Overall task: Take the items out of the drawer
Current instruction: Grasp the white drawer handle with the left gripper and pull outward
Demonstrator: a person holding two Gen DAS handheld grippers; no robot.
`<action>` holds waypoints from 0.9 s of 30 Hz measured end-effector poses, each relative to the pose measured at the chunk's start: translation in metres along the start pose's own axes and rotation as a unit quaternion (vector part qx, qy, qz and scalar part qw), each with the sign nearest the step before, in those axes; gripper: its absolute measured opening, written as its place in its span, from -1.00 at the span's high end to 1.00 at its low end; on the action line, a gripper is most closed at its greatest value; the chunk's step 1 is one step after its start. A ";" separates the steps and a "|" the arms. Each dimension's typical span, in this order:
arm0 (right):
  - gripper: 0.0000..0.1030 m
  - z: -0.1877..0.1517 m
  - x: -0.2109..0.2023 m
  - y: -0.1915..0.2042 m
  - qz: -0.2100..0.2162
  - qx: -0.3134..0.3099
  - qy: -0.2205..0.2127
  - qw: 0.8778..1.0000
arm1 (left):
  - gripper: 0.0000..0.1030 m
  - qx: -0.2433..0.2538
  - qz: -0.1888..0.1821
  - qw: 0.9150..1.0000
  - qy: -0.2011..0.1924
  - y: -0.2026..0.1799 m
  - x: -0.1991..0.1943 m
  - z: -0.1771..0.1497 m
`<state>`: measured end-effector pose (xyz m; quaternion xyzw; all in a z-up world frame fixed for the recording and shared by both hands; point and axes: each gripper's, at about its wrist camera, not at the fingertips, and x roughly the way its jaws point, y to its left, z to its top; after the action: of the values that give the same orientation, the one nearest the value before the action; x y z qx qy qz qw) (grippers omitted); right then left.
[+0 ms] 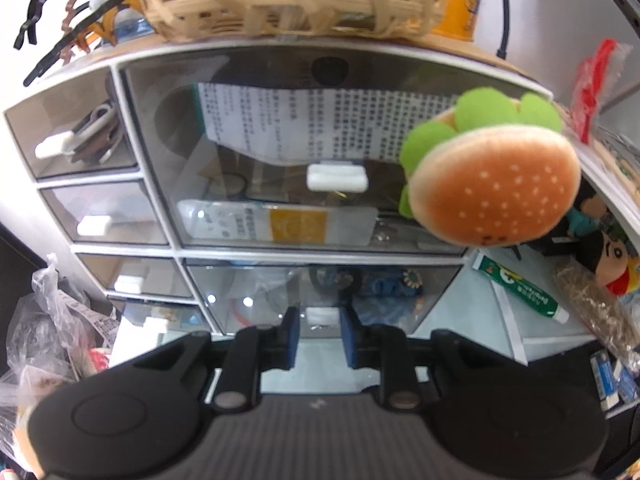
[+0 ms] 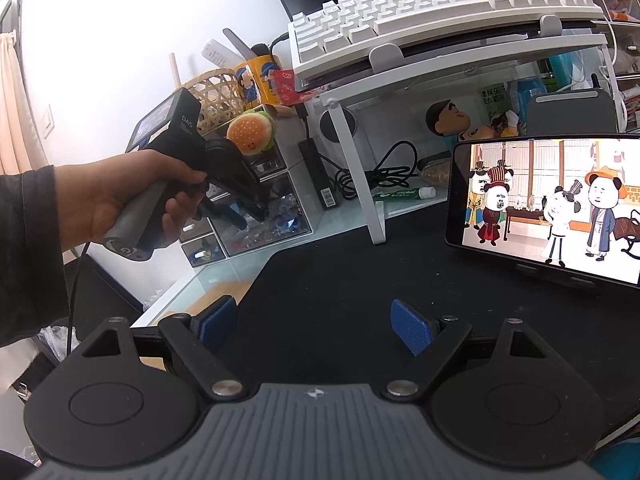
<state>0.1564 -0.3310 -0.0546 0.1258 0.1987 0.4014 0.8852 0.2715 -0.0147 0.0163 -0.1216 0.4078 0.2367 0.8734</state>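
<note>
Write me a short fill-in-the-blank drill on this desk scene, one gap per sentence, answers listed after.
1. The left hand-held gripper is closed on the white handle of a clear ____.
2. The burger plush has ____ felt lettuce.
3. The white keyboard rests on a ____ riser.
4. The right hand-held gripper holds ____.

Missing words: drawer; green; white; nothing

White wall (image 2: 120, 40), black desk (image 2: 340, 280) — bright light
</note>
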 end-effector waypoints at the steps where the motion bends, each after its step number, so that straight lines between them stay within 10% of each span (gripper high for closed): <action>1: -0.71 0.000 0.000 0.000 0.000 0.000 0.000 1.000 | 0.55 0.000 0.001 1.000 0.001 0.000 0.000 0.001; 27: -0.71 0.000 0.003 -0.002 -0.002 0.000 0.001 1.000 | 0.64 0.017 0.006 1.000 0.008 0.006 -0.010 0.013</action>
<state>0.1597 -0.3298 -0.0565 0.1253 0.1995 0.4001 0.8857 0.2712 -0.0080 0.0324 -0.1059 0.4195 0.2340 0.8707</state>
